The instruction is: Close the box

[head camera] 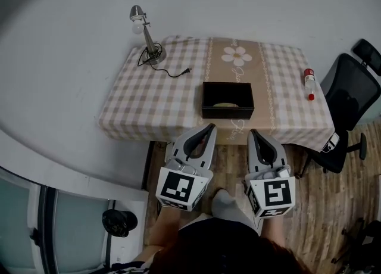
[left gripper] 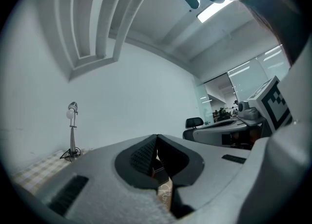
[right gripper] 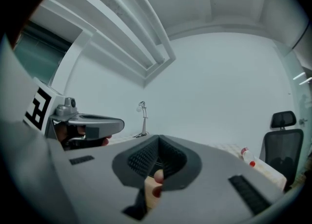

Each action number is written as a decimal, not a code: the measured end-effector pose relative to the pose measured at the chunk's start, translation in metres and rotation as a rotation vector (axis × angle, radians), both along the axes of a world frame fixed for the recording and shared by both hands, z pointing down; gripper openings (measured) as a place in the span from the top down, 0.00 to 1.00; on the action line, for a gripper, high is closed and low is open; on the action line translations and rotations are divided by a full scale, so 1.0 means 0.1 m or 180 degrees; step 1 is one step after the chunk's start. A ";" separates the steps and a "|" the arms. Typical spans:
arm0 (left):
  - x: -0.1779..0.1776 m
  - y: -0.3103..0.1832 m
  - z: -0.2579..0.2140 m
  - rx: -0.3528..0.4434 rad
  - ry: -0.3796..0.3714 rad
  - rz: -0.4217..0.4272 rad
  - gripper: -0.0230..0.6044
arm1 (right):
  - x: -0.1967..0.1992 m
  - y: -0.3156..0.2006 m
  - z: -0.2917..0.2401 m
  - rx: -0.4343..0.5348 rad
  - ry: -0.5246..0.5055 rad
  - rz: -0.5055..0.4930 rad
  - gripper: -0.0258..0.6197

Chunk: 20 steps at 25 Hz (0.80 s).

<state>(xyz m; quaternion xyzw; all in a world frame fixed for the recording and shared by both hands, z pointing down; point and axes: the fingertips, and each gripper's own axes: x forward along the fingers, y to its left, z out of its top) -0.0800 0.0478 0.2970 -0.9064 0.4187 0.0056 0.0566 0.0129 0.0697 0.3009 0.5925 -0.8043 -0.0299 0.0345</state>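
One desk (head camera: pixel 149 100) under a beige checked cloth is seen ahead of two hand-held grippers, with one black office chair (head camera: pixel 348 97) to their right. One open black rectangular box (head camera: pixel 227 112) lies just beyond their tips. The left hand-held gripper (head camera: pixel 211 125) and the right hand-held gripper (head camera: pixel 252 131) are clenched, empty, touching nothing. One silver desk lamp (head camera: pixel 146 37) and one red-capped bottle (head camera: pixel 309 83) are counted farther off.
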 end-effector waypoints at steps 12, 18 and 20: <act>0.23 -0.56 -0.03 0.0040 -0.0054 -0.0027 0.92 | 0.17 -0.52 0.01 -0.0010 -0.0061 -0.0186 0.93; 0.28 -0.78 -0.05 0.0073 -0.0042 -0.0117 0.92 | 0.28 -0.74 0.02 -0.0007 -0.0068 -0.0248 0.93; 0.29 -0.83 -0.03 0.0061 -0.0029 -0.0157 0.92 | 0.31 -0.79 0.03 0.0011 -0.0021 -0.0262 0.93</act>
